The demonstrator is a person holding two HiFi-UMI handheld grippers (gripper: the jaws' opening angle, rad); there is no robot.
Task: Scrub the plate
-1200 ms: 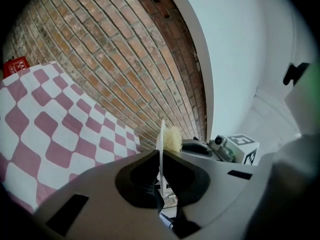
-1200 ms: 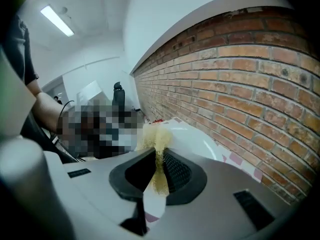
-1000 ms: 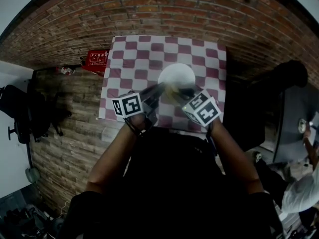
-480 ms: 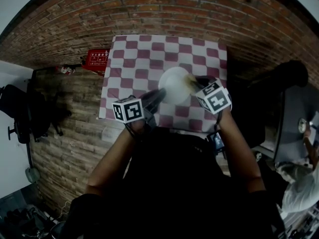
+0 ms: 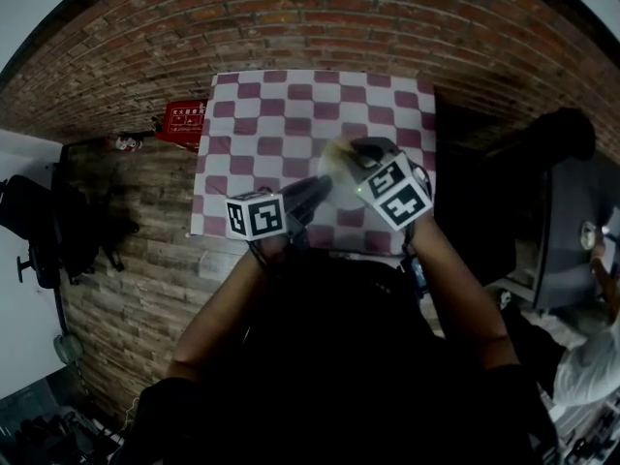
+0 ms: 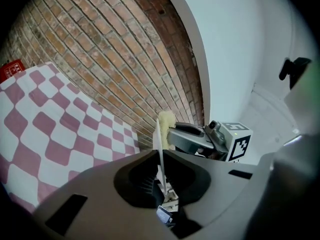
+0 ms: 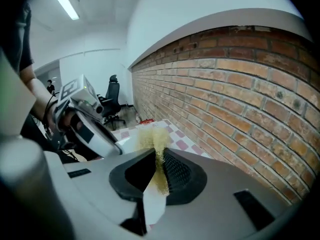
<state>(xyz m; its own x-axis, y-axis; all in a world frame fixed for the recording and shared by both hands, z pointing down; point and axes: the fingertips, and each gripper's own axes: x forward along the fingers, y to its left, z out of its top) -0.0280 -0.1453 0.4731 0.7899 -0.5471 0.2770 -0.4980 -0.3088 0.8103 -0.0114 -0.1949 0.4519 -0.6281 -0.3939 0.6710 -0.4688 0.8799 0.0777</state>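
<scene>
While head view blurs both, left tongs (image 6: 160, 156) clamp plate (image 6: 158, 133) edge-on, just easing, right tongs (image 7: 159, 160) pinch scrubber (image 7: 152, 138)

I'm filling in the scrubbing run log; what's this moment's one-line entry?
left gripper: shut on plate | right gripper: shut on yellow scrubber | yellow scrubber beside plate's rim | both over checkered cloth

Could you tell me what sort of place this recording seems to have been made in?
Probably an indoor office or studio room: a long brick wall, a black office chair standing beside it, and a strip light on a white ceiling.
</scene>
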